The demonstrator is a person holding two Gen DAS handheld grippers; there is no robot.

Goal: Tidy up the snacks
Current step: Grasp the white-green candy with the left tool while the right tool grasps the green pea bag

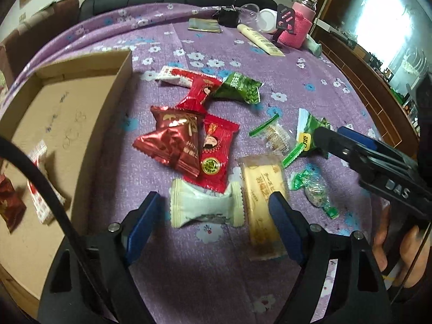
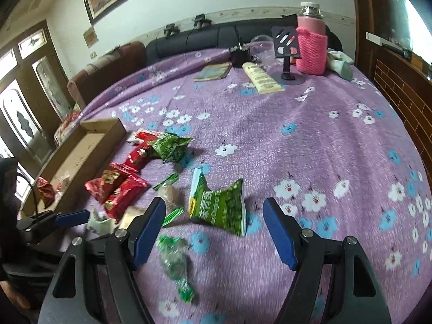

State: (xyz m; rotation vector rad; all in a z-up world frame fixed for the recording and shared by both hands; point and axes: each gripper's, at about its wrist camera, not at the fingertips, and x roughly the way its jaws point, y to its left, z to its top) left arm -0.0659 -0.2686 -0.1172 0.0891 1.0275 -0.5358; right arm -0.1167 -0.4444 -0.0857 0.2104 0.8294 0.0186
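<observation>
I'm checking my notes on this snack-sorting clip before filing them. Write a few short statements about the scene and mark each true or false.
1. The cardboard box already holds some snacks. True.
2. The left gripper is clamped on the white twist-wrapped candy. False: its jaws stand open on either side of it, not pressing.
3. The right gripper is open, with a green pea packet lying ahead of it. True.
4. The pink knitted bottle sleeve stands inside the box. False: it stands at the far end of the purple flowered cloth.
</observation>
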